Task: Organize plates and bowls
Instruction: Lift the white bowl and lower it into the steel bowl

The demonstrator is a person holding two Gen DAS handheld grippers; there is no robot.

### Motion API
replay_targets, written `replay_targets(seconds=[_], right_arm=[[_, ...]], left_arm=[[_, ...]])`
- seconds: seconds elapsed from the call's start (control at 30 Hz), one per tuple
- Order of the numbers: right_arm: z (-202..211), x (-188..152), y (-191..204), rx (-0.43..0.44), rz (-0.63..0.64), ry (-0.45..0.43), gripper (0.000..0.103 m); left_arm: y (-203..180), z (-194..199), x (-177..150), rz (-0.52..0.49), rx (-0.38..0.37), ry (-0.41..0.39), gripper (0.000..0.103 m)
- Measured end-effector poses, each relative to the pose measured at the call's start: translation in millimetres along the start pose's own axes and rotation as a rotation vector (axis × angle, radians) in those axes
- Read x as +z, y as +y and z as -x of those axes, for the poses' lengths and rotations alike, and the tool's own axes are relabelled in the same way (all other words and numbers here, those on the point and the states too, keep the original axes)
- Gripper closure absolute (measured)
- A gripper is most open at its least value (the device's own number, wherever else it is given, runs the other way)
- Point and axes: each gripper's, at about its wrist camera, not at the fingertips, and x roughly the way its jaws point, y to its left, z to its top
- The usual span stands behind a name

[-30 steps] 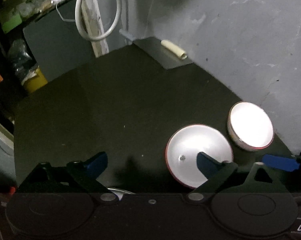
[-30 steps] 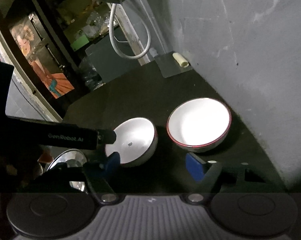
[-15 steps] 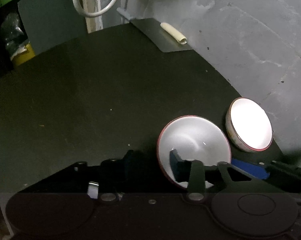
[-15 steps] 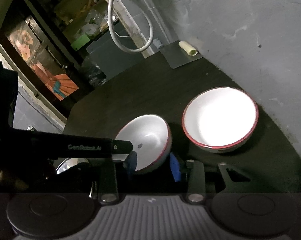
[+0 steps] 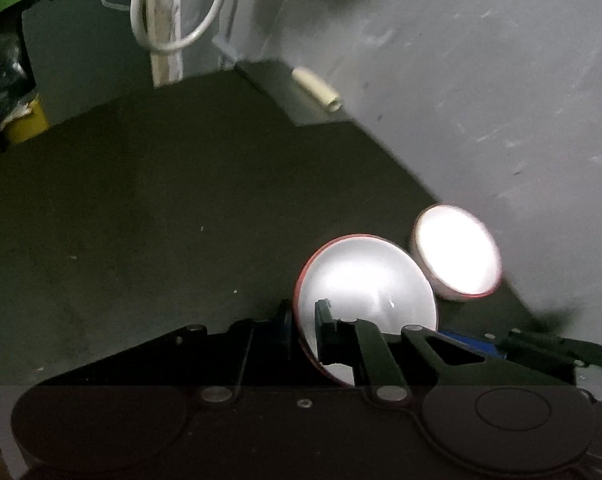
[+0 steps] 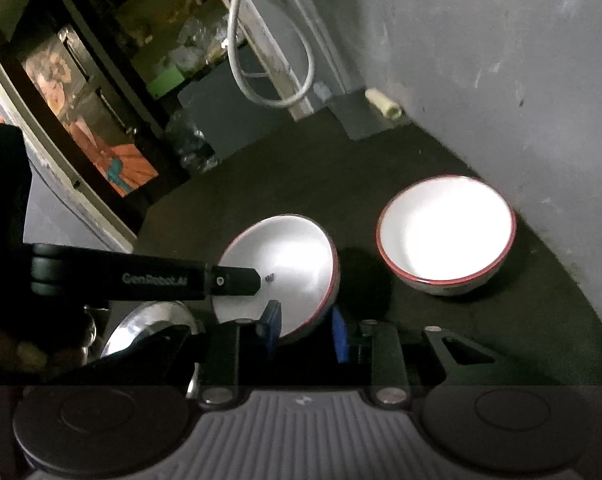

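Two white bowls with red rims stand on a dark table (image 5: pixel 161 208). The near bowl (image 5: pixel 365 280) (image 6: pixel 285 256) is tilted, its opening turned towards the far bowl. My left gripper (image 5: pixel 303 320) is shut on its left rim, one pad inside and one outside. In the right wrist view one black finger (image 6: pixel 229 280) of the left gripper reaches onto that rim. My right gripper (image 6: pixel 305 328) is on the opposite rim; its jaws are closing, and the blue pads press the bowl's wall between them. The far bowl (image 5: pixel 457 256) (image 6: pixel 445 232) sits upright by the wall, untouched.
A grey wall (image 6: pixel 501 80) runs close along the right of the table. A shiny metal lid or dish (image 6: pixel 153 320) lies at the near left. A cream roll (image 5: pixel 317 92) rests on a grey sheet at the far corner. A white cable loop (image 6: pixel 269 80) hangs behind.
Both grippers went from wide open to closed on the near bowl's rim, left gripper first. The bowl has tipped up out of its flat stand. The far bowl stayed put.
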Motion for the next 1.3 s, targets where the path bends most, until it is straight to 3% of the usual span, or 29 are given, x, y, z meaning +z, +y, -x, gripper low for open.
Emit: replay_targets(seconds=[0.3, 0.57, 1.03, 1.3], right_arm=[[63.2, -18.2, 50.1, 0.01, 0.018, -0.089, 0.073], [94.7, -47.8, 91.7, 0.035, 0.043, -0.08, 0.073], [121.2, -102.5, 135.9, 0.068, 0.155, 0.051, 0.073], [123.6, -119.6, 140.9, 0.055, 0.184, 0.126, 0.073]], left_arm=[[9.0, 80.4, -31.1, 0.004, -0.072, -0.113, 0.092], [24.3, 133.6, -75.7, 0.027, -0.108, -0.161, 0.092], [50.2, 162.9, -158.3, 0.115, -0.146, -0.105, 0.092], [53.6, 162.6, -183.0, 0.117, -0.164, -0.057, 0.092]])
